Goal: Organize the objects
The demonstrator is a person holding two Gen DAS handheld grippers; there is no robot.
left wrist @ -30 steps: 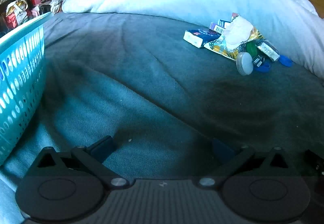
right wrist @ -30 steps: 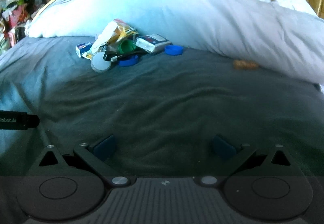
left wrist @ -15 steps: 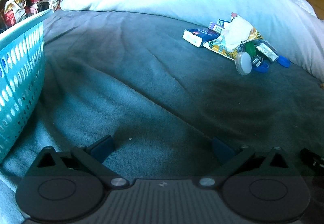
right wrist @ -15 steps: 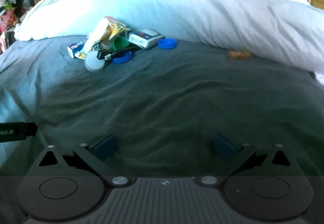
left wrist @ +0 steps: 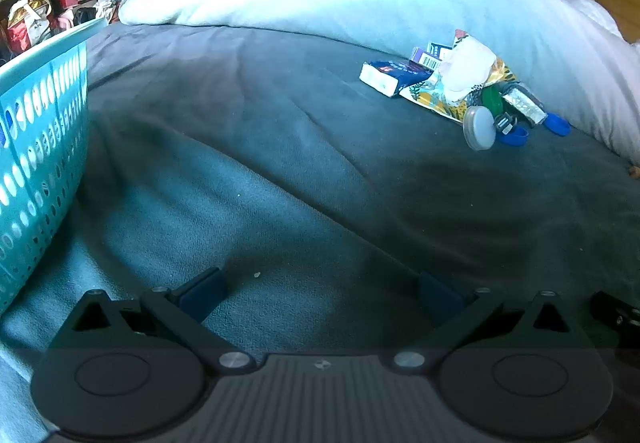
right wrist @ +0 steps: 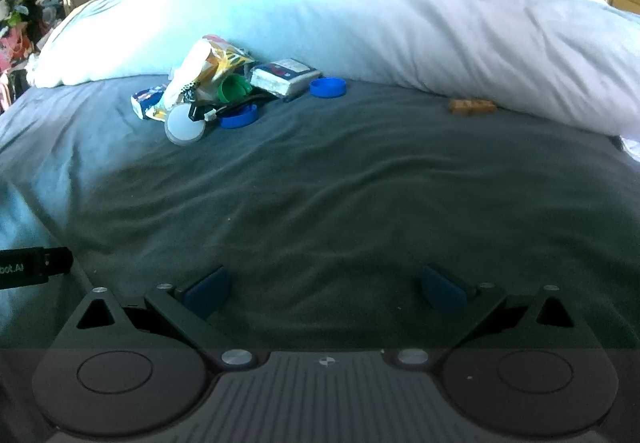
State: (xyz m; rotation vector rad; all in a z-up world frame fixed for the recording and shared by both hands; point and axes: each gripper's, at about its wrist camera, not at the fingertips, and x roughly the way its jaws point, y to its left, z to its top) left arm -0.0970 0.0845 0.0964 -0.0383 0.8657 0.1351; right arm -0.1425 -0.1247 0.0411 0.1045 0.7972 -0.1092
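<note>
Grey bedspread (right wrist: pixel 320 183), both hand-held grippers (left wrist: pixel 320 295) (right wrist: pixel 324 291) wide apart, empty

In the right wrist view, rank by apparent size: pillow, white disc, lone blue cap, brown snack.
1. pillow, by far the largest
2. white disc
3. blue cap and brown snack look alike; the disc lies nearer the camera, so its lead is unsure.

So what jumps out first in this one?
A small pile of clutter on the dark blanket, just before the big white duvet. A teal basket stands at the left edge of the left view. Both grippers hover open, empty.
</note>
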